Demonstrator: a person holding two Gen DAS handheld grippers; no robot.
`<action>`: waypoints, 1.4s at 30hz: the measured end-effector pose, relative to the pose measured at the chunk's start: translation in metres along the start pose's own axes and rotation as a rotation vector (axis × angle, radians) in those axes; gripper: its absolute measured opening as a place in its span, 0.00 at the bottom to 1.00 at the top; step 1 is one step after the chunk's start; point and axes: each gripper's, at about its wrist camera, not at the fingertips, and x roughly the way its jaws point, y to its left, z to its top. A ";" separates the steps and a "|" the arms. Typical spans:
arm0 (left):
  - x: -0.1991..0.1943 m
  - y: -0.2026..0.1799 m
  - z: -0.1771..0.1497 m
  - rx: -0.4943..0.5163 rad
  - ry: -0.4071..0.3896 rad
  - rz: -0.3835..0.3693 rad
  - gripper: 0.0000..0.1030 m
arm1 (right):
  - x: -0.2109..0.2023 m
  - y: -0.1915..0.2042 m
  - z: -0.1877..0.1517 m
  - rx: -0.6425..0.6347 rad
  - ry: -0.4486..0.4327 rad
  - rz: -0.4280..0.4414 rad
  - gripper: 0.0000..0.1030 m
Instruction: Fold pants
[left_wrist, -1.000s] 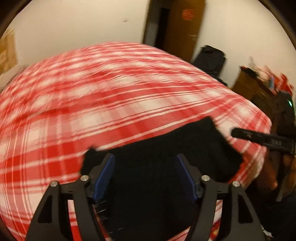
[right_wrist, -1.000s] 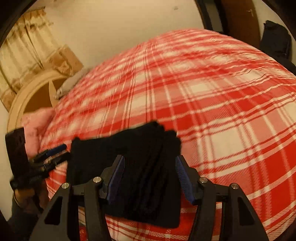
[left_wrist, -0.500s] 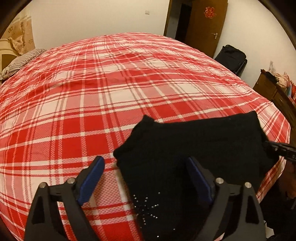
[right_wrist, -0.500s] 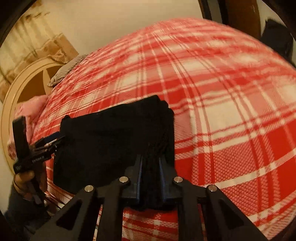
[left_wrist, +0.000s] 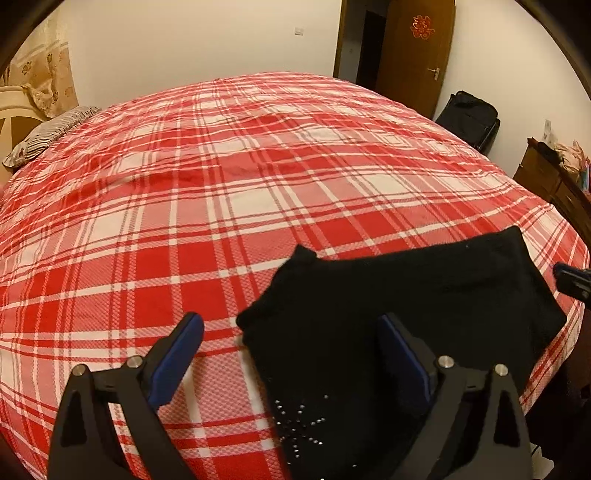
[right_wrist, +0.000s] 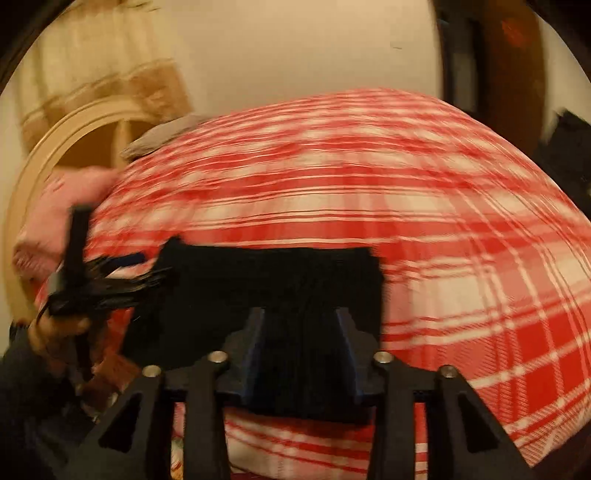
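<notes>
Currently, left wrist view: left gripper (left_wrist: 290, 345) fingers have just been opening and now stand spread wide, released. One finger sits over the plaid bed (left_wrist: 229, 177), the other over the pants (left_wrist: 402, 306); nothing pinched. The black pants lie folded into a compact block at lower right of frame, near the bed edge, stud pattern showing at the bottom. The right gripper's tip pokes in at the right edge, just beside the pants. A red emblem hangs on the door (left_wrist: 415, 55) at upper right; I can't read it. No brand or label legible.

Right wrist view, blurred: right gripper (right_wrist: 301, 347) fingers have just been opening, partly apart, with a ridge of the pants (right_wrist: 266, 291) between them; can't tell if the pads press on it.

Judgement: folding looks essentially done, release/tidy step. Next move calls for clearing both grippers without dragging the stack.
</notes>
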 end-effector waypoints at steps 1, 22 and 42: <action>0.001 -0.001 0.000 0.001 0.004 0.001 0.95 | 0.006 0.004 -0.003 -0.022 0.027 -0.010 0.42; -0.009 -0.004 -0.004 0.012 0.007 0.003 0.95 | 0.030 -0.025 -0.020 0.018 0.170 0.027 0.42; -0.017 -0.053 -0.043 0.196 0.019 -0.018 0.99 | 0.064 -0.073 0.043 0.138 0.155 -0.161 0.42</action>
